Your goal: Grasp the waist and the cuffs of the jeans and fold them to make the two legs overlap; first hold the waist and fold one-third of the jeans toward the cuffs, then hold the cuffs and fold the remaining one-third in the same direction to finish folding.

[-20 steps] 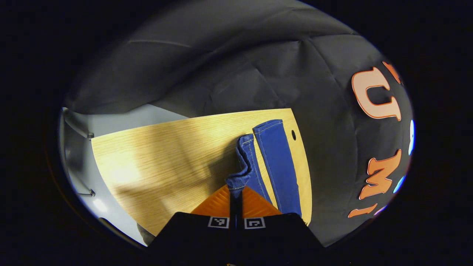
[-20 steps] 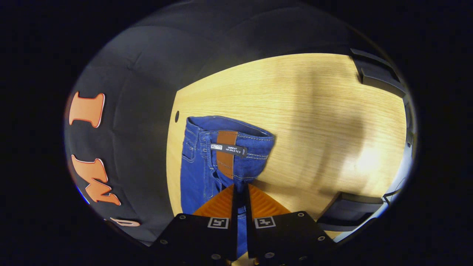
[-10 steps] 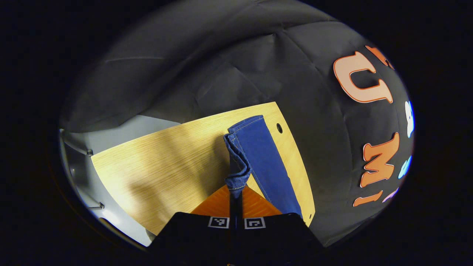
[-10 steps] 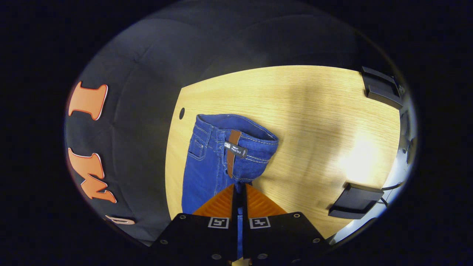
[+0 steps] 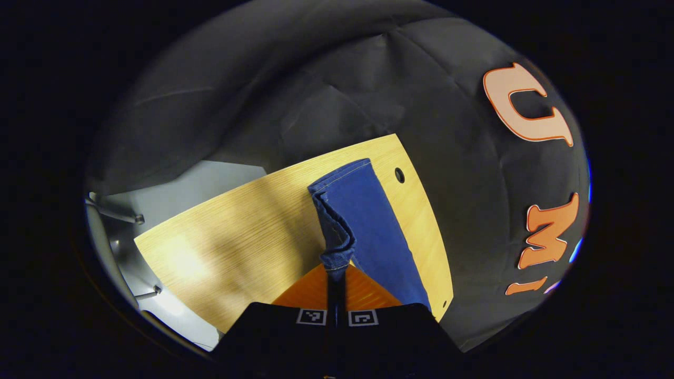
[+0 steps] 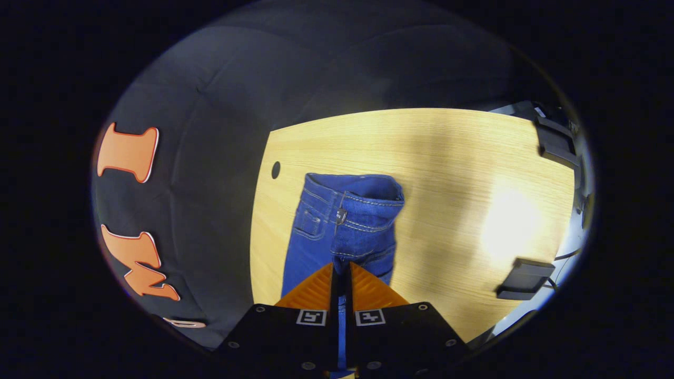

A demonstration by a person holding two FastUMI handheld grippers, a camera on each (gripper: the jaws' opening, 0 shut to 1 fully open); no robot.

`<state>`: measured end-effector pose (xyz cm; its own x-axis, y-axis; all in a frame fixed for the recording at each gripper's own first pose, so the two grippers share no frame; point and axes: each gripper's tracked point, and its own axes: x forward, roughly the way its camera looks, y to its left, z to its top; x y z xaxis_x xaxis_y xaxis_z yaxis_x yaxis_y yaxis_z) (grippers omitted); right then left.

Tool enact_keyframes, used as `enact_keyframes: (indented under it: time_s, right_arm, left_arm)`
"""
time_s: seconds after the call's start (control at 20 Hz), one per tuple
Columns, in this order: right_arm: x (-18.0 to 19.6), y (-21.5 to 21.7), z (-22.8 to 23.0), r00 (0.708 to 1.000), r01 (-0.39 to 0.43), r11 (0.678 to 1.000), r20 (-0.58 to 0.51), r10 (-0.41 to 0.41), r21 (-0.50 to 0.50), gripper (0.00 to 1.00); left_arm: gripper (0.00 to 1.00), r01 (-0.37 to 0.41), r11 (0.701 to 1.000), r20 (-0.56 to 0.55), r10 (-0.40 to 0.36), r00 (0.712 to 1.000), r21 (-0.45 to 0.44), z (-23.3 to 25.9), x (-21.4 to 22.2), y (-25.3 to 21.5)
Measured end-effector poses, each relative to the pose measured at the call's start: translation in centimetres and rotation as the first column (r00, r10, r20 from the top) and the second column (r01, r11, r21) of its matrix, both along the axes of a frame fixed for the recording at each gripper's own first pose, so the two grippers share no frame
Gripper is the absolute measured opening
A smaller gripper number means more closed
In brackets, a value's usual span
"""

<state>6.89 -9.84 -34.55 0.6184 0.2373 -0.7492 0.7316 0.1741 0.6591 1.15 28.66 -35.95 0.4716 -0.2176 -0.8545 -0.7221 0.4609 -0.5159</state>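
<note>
In your left gripper view, the wooden table (image 5: 237, 237) runs from lower left to upper right, with the booth's black cloth wall (image 5: 316, 95) draped behind it and a small round hole (image 5: 399, 175) in the tabletop near its far corner. A pale floor and some thin metal rods (image 5: 118, 215) show past the table's left edge. The jeans (image 5: 368, 221) lie along the right side of the table, one leg flat with its cuff (image 5: 341, 173) pointing away from you, near the hole. Your left gripper (image 5: 337, 271) sits above the table, pointing along the leg, its fingers pinched close together on a bunched fold of the other leg's cuff end, lifted over the flat leg.

In your right gripper view, the table (image 6: 447, 173) spreads wide to the right, the cloth wall (image 6: 210, 131) to the left, and another round hole (image 6: 275, 169) lies just left of the waist (image 6: 358, 192). Dark flat objects (image 6: 524, 278) sit at the table's right edge; what they are, you cannot tell. The jeans (image 6: 326, 231) rest near the left edge, waistband farthest from you. Your right gripper (image 6: 341, 271) points toward the waist, its fingers nearly closed with denim clamped between them.
</note>
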Motion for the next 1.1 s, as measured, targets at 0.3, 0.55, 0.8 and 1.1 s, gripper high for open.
enact_keyframes:
  time_s: [0.3,0.55,0.8,1.1]
  right_arm:
    - [5.3,0.0,-1.0,0.998,0.000,1.000,-0.062,0.002,0.022,0.06]
    - [10.3,0.4,-2.2,0.995,0.003,0.999,-0.095,0.001,0.044,0.06]
    - [15.6,1.5,-3.6,0.990,-0.052,0.998,-0.134,0.054,0.022,0.06]
    - [20.9,3.6,-6.2,0.981,-0.070,0.995,-0.178,0.081,0.071,0.06]
  left_arm:
    - [0.01,0.098,0.995,-0.082,-0.098,0.992,-0.004,-0.1,5.0,0.8]
    - [0.01,0.115,0.993,-0.102,-0.115,0.988,-0.013,-0.5,9.5,1.8]
    - [0.01,0.183,0.983,-0.225,-0.180,0.958,-0.008,-3.0,13.1,1.7]
    - [0.02,0.345,0.937,-0.294,-0.318,0.901,0.044,-6.8,18.2,1.2]
